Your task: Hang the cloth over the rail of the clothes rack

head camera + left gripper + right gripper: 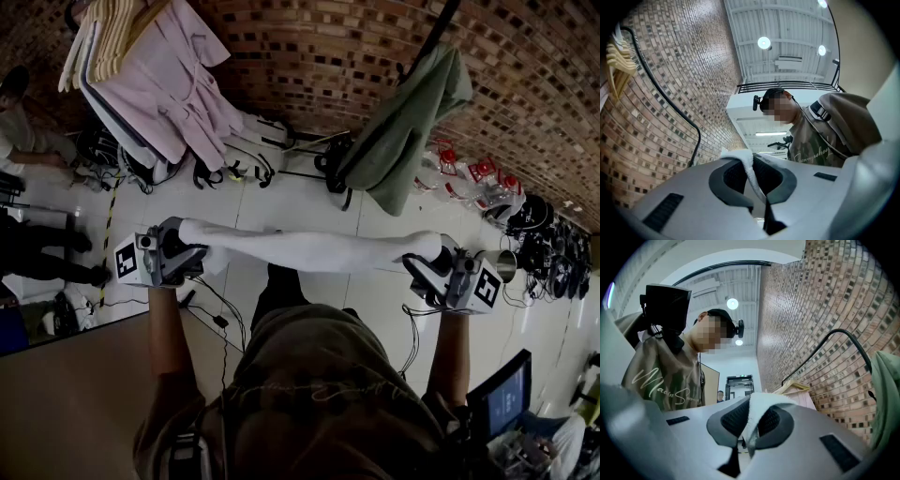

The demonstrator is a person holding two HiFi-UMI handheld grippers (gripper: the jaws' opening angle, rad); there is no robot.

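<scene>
So I'm at the carry stage here: the long white cloth point(309, 248) is stretched out between my two grippers, up in the air above the pale tiled floor point(309, 202) and well short of the rack. The left gripper point(192, 251) is pinched tight on one end and the right gripper point(424, 267) is pinched tight on the other. In both gripper views I can see a fold of white fabric squeezed between the pads. Nothing is over the black metal rail point(441, 23) yet.

Next move, I reckon: lift both ends together, carry the cloth up over a bare stretch of the rail, lower it so it drapes down both sides, and only then let go. Keeping it taut should stop the middle sagging and snagging on the way.

Head count: one white cloth, two grippers, one rail that I can see, one sage-green garment point(408, 122) hanging by it, one pale pink garment point(178, 89) off to the left, plus some cream hangers point(112, 28) too bunched up to count
</scene>
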